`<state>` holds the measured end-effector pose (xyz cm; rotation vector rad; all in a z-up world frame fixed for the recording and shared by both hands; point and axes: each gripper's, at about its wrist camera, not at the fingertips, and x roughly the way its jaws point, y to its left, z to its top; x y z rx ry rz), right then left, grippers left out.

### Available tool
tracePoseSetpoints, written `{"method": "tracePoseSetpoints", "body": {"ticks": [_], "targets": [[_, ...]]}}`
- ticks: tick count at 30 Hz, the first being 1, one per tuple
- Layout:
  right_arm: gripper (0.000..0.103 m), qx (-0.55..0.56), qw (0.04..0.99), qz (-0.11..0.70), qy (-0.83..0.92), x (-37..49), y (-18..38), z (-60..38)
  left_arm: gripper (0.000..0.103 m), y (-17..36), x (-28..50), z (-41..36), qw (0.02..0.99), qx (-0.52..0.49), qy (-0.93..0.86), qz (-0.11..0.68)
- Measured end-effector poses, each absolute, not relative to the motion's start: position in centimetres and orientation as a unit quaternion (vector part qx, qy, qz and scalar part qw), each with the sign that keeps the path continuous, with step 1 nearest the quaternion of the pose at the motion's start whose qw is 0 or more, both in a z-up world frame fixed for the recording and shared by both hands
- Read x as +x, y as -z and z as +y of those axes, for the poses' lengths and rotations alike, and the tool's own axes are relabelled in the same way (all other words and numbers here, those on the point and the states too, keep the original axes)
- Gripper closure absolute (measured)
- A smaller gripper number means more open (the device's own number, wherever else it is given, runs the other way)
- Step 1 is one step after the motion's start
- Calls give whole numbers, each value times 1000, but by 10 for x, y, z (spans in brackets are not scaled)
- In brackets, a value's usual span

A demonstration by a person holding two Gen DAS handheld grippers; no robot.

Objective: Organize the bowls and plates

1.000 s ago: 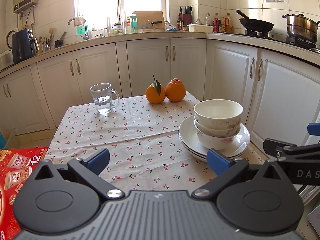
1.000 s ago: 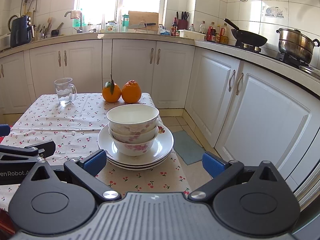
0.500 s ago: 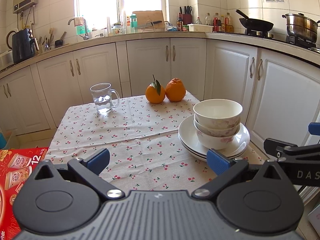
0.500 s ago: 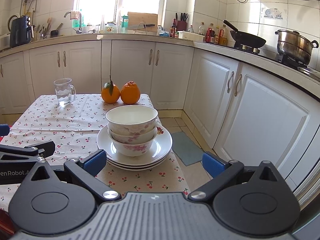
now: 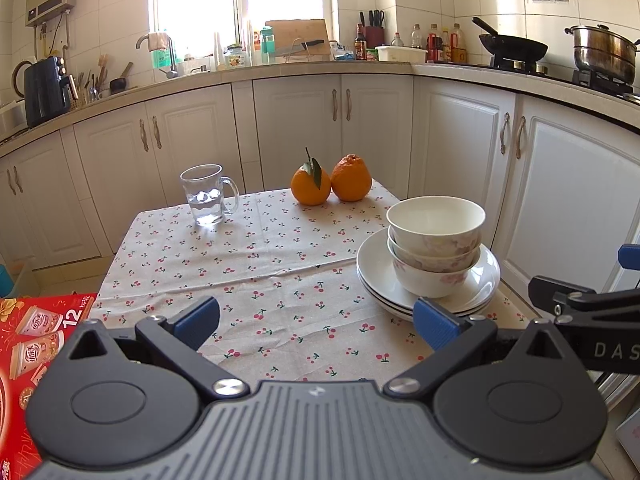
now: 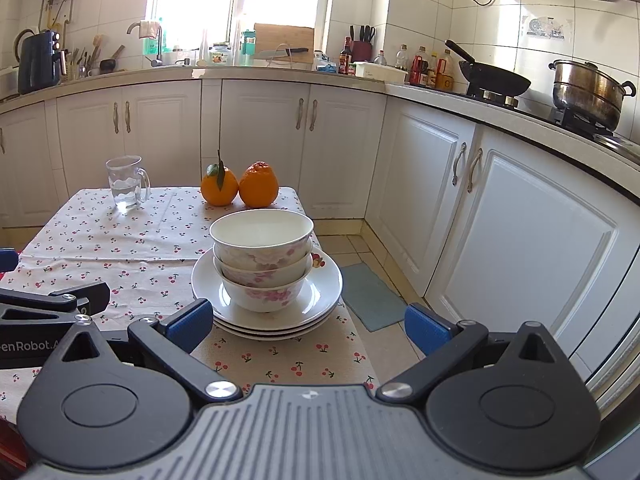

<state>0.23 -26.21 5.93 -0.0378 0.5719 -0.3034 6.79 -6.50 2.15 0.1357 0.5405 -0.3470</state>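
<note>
Three floral white bowls [image 5: 435, 240] [image 6: 262, 258] are nested on a stack of white plates [image 5: 376, 276] [image 6: 324, 292] at the right edge of the cherry-print table [image 5: 260, 264]. My left gripper [image 5: 316, 318] is open and empty, held near the table's front edge, left of the stack. My right gripper [image 6: 308, 320] is open and empty, just in front of the stack. Each gripper shows at the side of the other's view.
A glass mug of water [image 5: 206, 196] and two oranges [image 5: 330, 182] stand at the table's far side. A red box [image 5: 24, 332] lies to the left. White cabinets [image 6: 500, 216] and a floor mat [image 6: 370, 296] are to the right.
The right wrist view has shifted slightly, with the stack now a little left and lower in frame. The left gripper has barely moved. Both stay open.
</note>
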Motion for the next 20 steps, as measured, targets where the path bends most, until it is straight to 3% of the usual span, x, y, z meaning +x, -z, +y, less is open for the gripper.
{"method": "tracePoseSetpoints", "body": {"ticks": [20], "targets": [[0, -22, 947, 282, 152, 3, -58, -261, 1, -19, 70, -68, 945, 67, 169, 271]]}}
